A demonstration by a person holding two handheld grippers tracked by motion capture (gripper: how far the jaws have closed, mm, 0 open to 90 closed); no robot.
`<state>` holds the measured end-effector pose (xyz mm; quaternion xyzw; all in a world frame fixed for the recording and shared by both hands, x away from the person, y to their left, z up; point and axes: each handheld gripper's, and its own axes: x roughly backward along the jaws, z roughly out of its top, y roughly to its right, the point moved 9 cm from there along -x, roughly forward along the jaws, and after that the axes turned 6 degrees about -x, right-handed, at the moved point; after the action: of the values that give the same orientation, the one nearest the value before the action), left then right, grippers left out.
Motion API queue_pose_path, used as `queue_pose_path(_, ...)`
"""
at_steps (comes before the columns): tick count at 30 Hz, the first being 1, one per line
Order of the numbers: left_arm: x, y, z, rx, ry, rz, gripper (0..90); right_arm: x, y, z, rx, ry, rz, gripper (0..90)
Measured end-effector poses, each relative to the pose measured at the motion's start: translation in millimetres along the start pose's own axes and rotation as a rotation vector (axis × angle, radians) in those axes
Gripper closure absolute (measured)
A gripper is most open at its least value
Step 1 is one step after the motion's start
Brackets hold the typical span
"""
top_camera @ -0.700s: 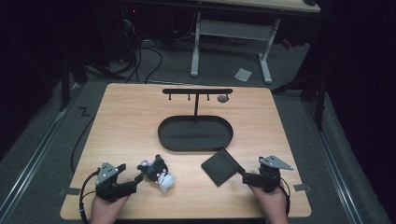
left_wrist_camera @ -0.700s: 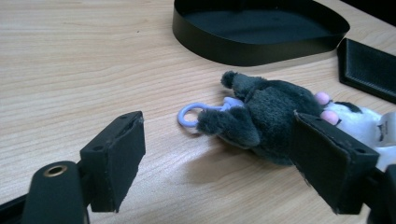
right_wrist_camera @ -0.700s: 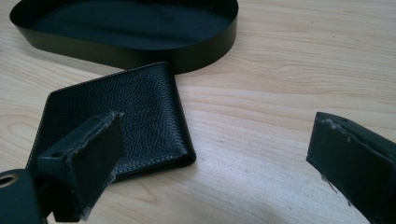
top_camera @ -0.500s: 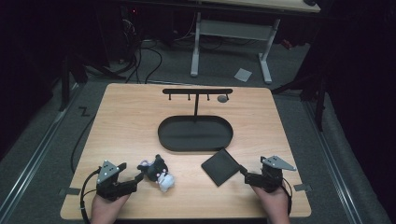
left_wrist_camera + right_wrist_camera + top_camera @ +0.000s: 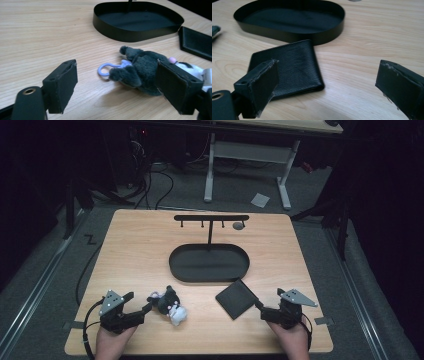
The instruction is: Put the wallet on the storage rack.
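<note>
We saw no readable writing anywhere. Our left gripper (image 5: 117,82) stood with jaws apart around the grey plush keychain (image 5: 142,70), near left. Our right gripper (image 5: 324,85) gaped wide beside the black wallet (image 5: 287,67), just near the oval tray (image 5: 175,265).

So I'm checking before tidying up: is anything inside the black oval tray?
The black oval tray holds nothing loose; just the post of the hanger stand rises from its far side. Its near wall hides a thin strip of floor.
</note>
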<state>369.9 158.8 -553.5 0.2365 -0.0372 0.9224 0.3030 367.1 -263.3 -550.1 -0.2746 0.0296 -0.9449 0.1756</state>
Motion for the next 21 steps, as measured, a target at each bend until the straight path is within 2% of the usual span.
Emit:
queue_pose_path(5,3.9,-0.6,-1.7,0.006,-0.003,-0.002,17.0,-11.4,-16.1,1.2,0.021,-0.020,0.031,8.5)
queue_pose_path(7,4.6,0.9,-1.6,0.004,-0.014,-0.001,15.3,-22.0,-27.8,1.8,0.029,-0.040,0.058,11.9)
queue_pose_path(10,7.6,2.6,-0.9,0.017,-0.016,0.004,15.3,-30.9,-35.5,7.2,0.053,-0.058,0.059,14.9)
queue_pose_path(12,11.5,3.7,0.7,0.056,-0.007,0.018,15.7,-33.0,-36.4,9.9,0.054,-0.061,0.058,16.5)
queue_pose_path(13,10.8,6.8,-1.5,0.065,-0.018,0.023,16.5,-36.5,-35.1,16.2,0.047,-0.054,0.059,20.3)
queue_pose_path(16,9.0,10.3,-9.4,0.055,-0.025,0.032,16.5,-38.4,-33.9,16.1,0.015,-0.056,0.075,23.6)
queue_pose_path(18,4.9,12.8,-15.8,0.049,-0.056,0.010,16.5,-38.1,-33.0,7.3,0.013,-0.057,0.078,26.4)
queue_pose_path(19,4.9,12.4,-13.8,0.041,-0.053,0.003,15.6,-38.3,-32.0,0.5,0.041,-0.085,0.069,26.9)
queue_pose_path(21,6.8,6.5,-9.1,0.012,-0.030,0.011,16.7,-37.0,-28.0,-2.0,0.032,-0.097,0.066,29.7)
